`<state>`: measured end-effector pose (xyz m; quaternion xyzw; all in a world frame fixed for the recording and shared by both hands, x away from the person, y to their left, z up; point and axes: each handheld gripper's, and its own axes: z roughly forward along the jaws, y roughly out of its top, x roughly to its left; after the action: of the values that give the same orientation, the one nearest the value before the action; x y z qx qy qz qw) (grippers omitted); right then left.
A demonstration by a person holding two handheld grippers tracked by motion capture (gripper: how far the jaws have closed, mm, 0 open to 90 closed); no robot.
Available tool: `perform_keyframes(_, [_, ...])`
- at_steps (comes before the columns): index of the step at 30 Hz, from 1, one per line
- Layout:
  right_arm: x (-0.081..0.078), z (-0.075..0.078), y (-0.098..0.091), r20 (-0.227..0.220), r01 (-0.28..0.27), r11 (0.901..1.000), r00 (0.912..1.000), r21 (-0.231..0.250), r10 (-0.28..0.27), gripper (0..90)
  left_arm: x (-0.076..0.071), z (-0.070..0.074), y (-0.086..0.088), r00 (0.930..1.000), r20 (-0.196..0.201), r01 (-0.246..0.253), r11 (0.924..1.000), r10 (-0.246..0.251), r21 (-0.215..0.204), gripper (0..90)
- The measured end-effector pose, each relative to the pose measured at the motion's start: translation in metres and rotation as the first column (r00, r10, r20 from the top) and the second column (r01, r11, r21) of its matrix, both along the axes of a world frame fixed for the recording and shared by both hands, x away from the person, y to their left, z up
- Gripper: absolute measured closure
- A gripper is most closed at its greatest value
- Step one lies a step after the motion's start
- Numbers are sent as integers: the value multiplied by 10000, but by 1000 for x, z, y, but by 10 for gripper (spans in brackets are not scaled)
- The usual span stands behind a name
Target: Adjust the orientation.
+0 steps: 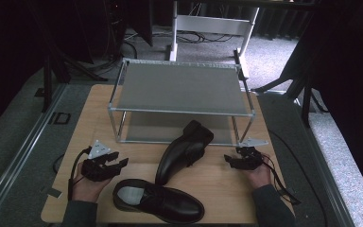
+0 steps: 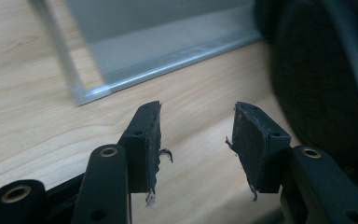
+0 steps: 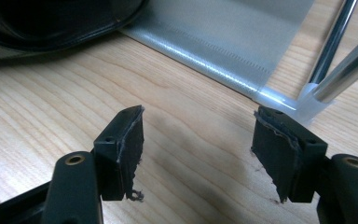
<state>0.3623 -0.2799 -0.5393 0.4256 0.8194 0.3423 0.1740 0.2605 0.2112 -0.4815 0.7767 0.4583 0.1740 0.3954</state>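
as hands rest on table, left gripper (image 1: pixel 121 163), right gripper (image 1: pixel 228 160) flank shoes (image 1: pixel 182 152), jaws apart.

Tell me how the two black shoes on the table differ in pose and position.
The near shoe sits upright on its sole along the table's front edge, its opening and pale insole facing up. The far shoe is tipped on its side and runs diagonally, one end reaching under the rack. The near shoe lies closer to the left gripper. Both are black, glossy dress shoes, and neither is held.
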Motion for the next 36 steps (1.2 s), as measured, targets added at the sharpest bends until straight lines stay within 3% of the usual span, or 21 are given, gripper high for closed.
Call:
perform_keyframes(1, [0,0,0,0,0,10000,10000,0,0,331,0,0,0,10000,0,0,10000,0,0,528])
perform_keyframes(2, [-1,2,0,49,-24,10000,10000,17,24,330,-6,5,-4,9993,32,379,9993,-379,36,533])
perform_keyframes(3, [-1,3,1,84,-54,10000,10000,14,54,330,-6,5,-4,9993,32,379,9993,-379,36,533])
perform_keyframes(5, [-2,5,2,89,-106,9999,9999,76,105,330,-14,10,-9,9961,68,874,9962,-874,29,536])
perform_keyframes(11, [-1,12,7,278,-236,9996,9993,143,232,330,-24,11,-13,9888,-60,1490,9888,-1490,43,552])
perform_keyframes(17, [4,20,18,566,-432,9988,9975,224,419,364,-31,5,-16,9751,-404,2186,9758,-2181,92,568])
perform_keyframes(18, [8,22,23,618,-518,9984,9968,231,503,371,-33,4,-17,9699,-518,2389,9710,-2381,100,572])
perform_keyframes(19, [8,22,23,618,-518,9984,9968,231,503,371,-33,4,-17,9699,-518,2389,9710,-2381,100,573])
perform_keyframes(20, [12,23,28,710,-577,9981,9959,193,562,379,-34,1,-18,9642,-689,2576,9662,-2560,142,573])
perform_keyframes(25, [23,24,37,887,-745,9971,9934,120,732,390,-31,-6,-21,9573,-1064,2748,9604,-2687,468,588])
perform_keyframes(29, [36,25,49,1029,-801,9968,9915,-24,799,408,-28,-11,-21,9586,-1311,2635,9620,-2528,717,647])
perform_keyframes(36, [55,23,69,1098,-1150,9932,9871,-169,1162,520,-28,-12,-19,9590,-1249,2649,9614,-2545,747,693])
